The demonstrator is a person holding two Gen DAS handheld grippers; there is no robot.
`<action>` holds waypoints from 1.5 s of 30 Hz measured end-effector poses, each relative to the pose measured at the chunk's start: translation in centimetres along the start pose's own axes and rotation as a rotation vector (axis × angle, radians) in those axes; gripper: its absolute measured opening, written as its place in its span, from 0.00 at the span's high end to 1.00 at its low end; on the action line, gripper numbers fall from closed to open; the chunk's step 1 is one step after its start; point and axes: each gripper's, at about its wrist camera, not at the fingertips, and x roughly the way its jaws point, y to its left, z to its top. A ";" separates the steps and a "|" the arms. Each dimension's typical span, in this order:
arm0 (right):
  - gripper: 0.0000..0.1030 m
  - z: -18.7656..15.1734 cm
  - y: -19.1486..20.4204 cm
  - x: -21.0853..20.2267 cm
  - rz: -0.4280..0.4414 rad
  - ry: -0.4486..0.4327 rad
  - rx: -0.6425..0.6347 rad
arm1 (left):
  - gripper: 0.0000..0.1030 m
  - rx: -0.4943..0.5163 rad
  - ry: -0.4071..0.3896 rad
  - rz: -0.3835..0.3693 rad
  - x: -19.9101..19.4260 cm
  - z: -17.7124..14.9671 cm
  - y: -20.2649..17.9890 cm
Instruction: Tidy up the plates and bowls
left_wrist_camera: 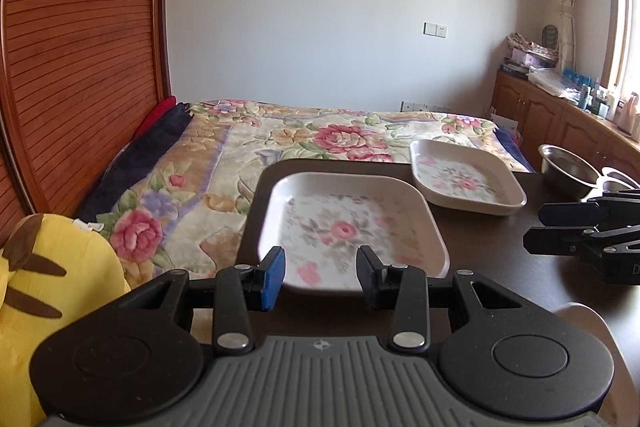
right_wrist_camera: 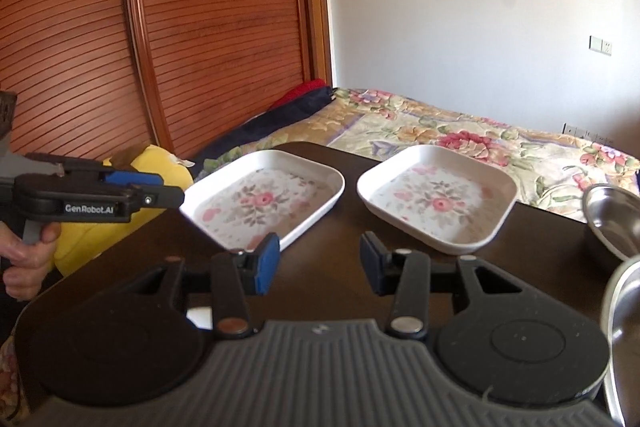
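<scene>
We find the left gripper (left_wrist_camera: 320,277), jaws parted and empty, directly facing the near white square floral plate (left_wrist_camera: 352,227) on the dark surface (left_wrist_camera: 500,267), nearer than the equally open, empty right gripper (right_wrist_camera: 316,267).

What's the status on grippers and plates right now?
Left gripper open at near white floral square plate. Right gripper open, empty. Second floral plate apart, steel bowls right. Nothing blocking.

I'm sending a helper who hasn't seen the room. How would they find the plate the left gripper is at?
Find the dark table at the foot of the flowered bed. Two square white plates with pink roses sit on it. Take the left plate, at the table's corner beside the yellow plush toy; the right plate sits nearer the steel bowls.
</scene>
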 end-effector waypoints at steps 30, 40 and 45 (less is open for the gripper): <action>0.71 2.9 -0.1 9.0 0.068 0.189 -0.005 | 0.74 -0.008 0.077 -0.024 8.0 1.9 3.6; 0.75 3.0 -0.4 9.9 0.095 0.218 0.009 | 0.88 -0.033 0.100 -0.026 8.6 1.8 4.1; 0.75 2.9 -0.2 10.2 0.094 0.224 0.008 | 0.88 -0.029 0.100 -0.020 8.6 1.8 4.0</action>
